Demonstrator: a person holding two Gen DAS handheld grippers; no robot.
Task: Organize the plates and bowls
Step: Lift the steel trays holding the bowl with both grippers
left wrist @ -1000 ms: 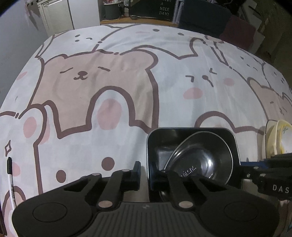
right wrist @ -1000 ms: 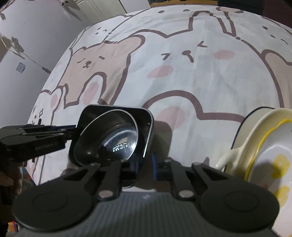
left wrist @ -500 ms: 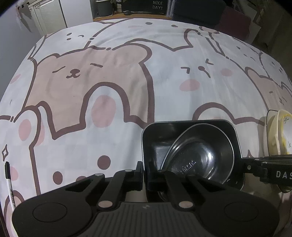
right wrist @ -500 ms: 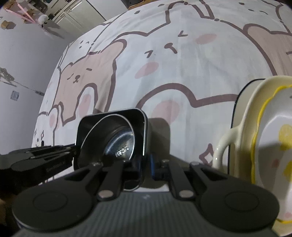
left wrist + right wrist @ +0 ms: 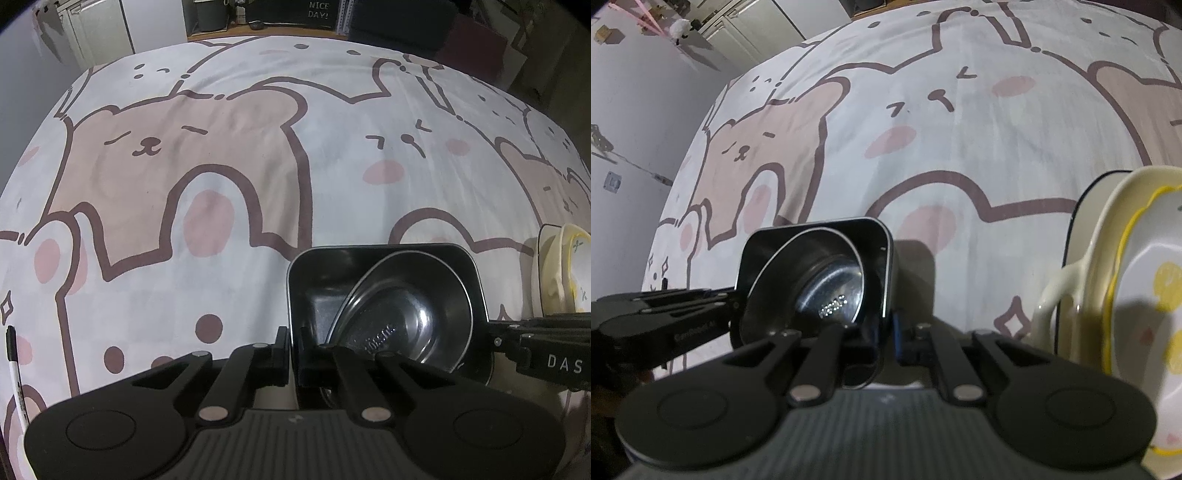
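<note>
Two hand-held grippers, left [image 5: 294, 347] and right [image 5: 886, 332], each clamp opposite walls of one black rectangular dish [image 5: 369, 258] holding one steel bowl [image 5: 413, 317] above a bear-print bed [image 5: 258, 166]; two cream plates [image 5: 1108, 258] stand alongside.

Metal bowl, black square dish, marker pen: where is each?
Metal bowl [image 5: 417, 325], left wrist view, shiny inner bottom.
Black square dish [image 5: 886, 254], right wrist view, right wall.
Marker pen [image 5: 14, 369], left wrist view, white barrel.
</note>
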